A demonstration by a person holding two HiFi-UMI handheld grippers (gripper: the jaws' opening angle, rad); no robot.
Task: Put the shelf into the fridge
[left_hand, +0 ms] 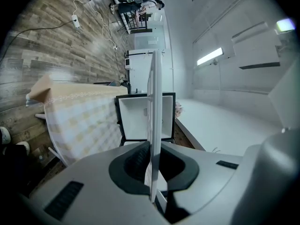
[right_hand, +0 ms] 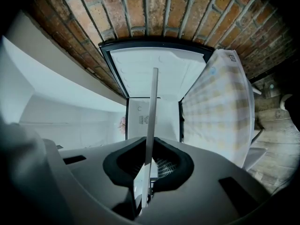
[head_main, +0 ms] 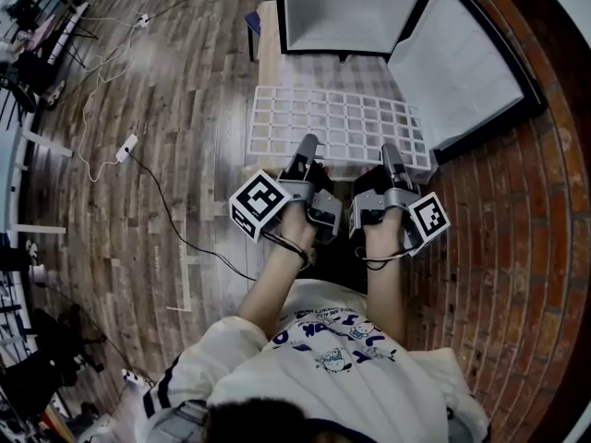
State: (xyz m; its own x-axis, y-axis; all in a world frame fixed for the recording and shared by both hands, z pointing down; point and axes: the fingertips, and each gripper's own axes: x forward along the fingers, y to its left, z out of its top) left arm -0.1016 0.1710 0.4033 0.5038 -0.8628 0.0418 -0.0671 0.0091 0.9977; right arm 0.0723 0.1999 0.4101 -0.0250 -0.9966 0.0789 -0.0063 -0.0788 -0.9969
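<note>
The left gripper (head_main: pixel 306 148) and right gripper (head_main: pixel 391 155), side by side, each have jaws clamped on the near rim of the white grid shelf (head_main: pixel 337 123). The shelf stretches ahead of the fingertips toward the open fridge (head_main: pixel 355 12), whose door (head_main: pixel 462 63) stands open beyond the right gripper.

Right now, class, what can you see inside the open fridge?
The fridge shows bare white walls; nothing stored is visible. In both gripper views the held shelf, clamped by the left gripper and right gripper, covers a narrow strip of the interior.
</note>
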